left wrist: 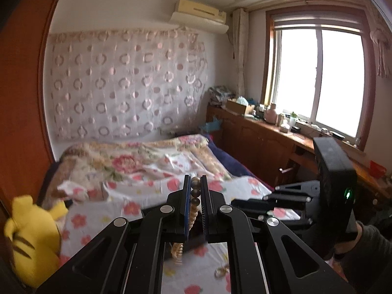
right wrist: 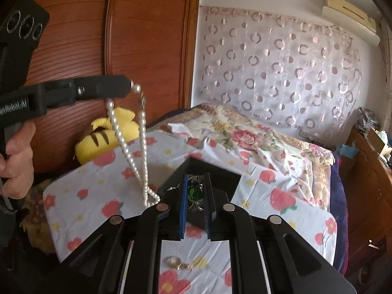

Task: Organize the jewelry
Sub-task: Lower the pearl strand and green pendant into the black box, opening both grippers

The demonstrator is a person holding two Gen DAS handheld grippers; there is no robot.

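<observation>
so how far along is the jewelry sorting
Nothing clearly put away yet. In hand: the left gripper holds up the pearl necklace, and the right gripper pinches a green-stone piece. Left: gold pieces lying on the floral sheet.

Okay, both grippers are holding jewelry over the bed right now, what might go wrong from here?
1. The left gripper pinches the pearl necklace only near its clasp; the long loop dangles and might snag on the right gripper.
2. The right gripper's green pendant piece sits between the pads with its chain hanging loose, so it could slip.
3. The gold jewelry lying on the floral sheet could get lost in the pattern.
</observation>
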